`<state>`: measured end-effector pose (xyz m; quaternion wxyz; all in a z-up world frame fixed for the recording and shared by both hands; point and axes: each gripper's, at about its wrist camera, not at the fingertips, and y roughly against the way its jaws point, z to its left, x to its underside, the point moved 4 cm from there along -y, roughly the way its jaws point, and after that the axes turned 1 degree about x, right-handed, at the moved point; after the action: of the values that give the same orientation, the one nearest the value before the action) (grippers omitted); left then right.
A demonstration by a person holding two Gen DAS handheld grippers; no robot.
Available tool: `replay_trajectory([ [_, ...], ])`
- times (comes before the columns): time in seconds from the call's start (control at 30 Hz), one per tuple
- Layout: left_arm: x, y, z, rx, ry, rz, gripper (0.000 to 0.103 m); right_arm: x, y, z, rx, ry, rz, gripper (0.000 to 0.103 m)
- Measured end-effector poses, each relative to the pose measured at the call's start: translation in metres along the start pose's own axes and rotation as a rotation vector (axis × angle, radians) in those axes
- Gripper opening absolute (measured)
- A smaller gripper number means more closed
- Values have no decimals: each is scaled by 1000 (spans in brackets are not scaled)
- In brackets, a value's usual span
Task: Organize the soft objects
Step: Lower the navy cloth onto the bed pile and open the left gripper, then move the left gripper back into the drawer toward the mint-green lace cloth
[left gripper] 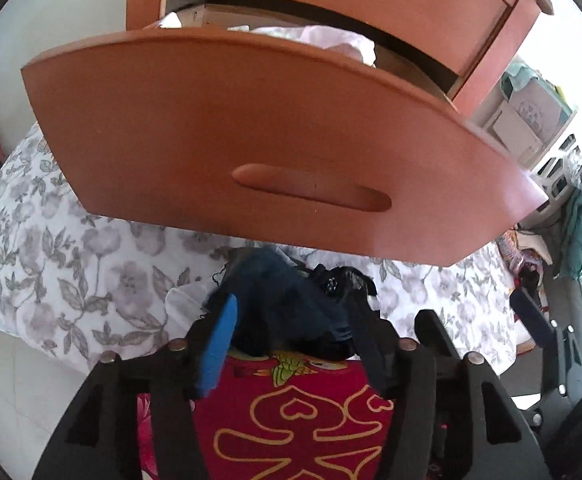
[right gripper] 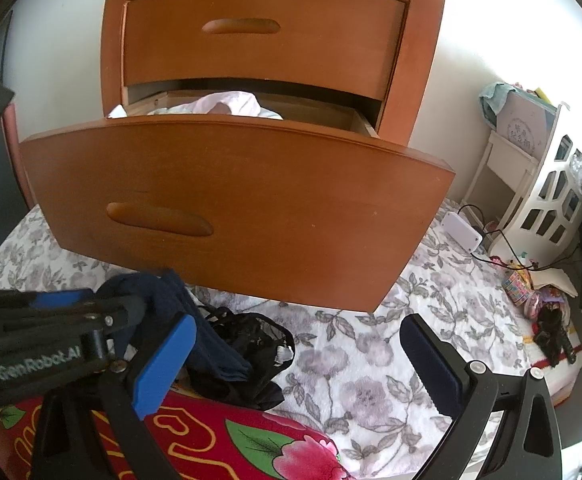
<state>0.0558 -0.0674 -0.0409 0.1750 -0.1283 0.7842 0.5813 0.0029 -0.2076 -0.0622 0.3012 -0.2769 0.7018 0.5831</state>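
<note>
While the left tool point(left gripper: 291, 344) is clamped on a dark blue garment point(left gripper: 287, 296), the right tool point(right gripper: 299, 364) is held agape near the pulled-out drawer point(right gripper: 235, 204).

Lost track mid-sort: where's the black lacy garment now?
On the floral bedspread below the open drawer, beside the navy cloth the left tongs hold.

The open drawer point(left gripper: 275, 148) front hides most of the pale clothes point(left gripper: 331, 42) inside and the bed beneath it.
</note>
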Motion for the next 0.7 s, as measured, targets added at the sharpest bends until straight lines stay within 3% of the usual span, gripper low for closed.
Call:
replay_trajectory([
  [0.17,-3,5,4,-54,3,-27,72,0,1,1,1,4,-2,103],
  [0.23,-5,6,8,-79,14,-33,86,0,1,1,0,1,-1,103],
  [0.43,-10,16,15,-130,2,-92,98,0,1,1,0,4,2,103],
  [0.7,-15,42,11,-121,-41,-170,102,0,0,1,-2,1,1,103],
])
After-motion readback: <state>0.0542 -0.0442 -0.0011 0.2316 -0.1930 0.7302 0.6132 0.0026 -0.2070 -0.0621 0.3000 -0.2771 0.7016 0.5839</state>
